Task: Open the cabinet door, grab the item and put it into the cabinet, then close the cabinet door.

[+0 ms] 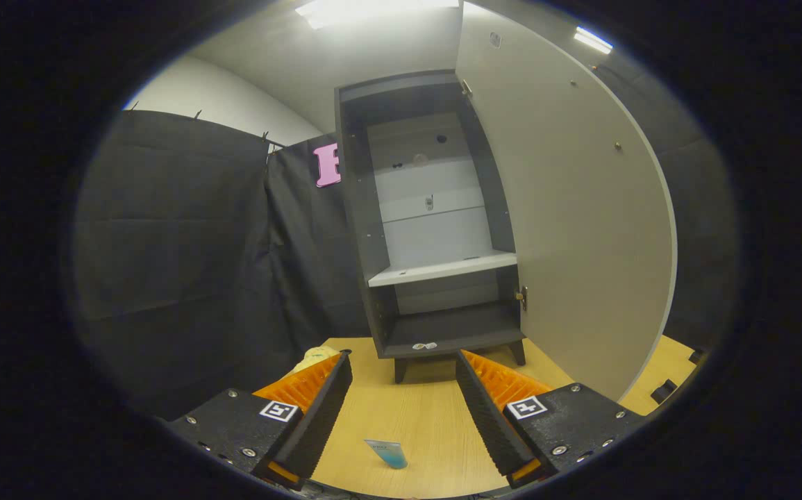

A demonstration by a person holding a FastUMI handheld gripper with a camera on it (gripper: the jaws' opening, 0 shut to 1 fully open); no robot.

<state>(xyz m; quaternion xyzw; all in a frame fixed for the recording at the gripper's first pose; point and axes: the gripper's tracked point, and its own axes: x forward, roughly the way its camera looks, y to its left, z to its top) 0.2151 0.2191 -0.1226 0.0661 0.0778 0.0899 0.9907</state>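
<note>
Cabinet door (567, 229), a tall pale panel right of centre, already stands open, so I judge grabbing is next. My claw (401, 410) is spread and holds nothing; I must lower it onto the small blue-and-white tube (387, 453) on the wooden table (421, 417), low centre.

Two ceiling lights (345, 10) glare white above; the cabinet (435, 222) inside stays dim. Sharp centre, fisheye bends the door (581, 222) edge.

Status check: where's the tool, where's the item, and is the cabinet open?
Tool open, nothing held. Small tube on the table between its fingers, untouched. Cabinet door swung wide open, white shelf bare; nothing in the way.
</note>
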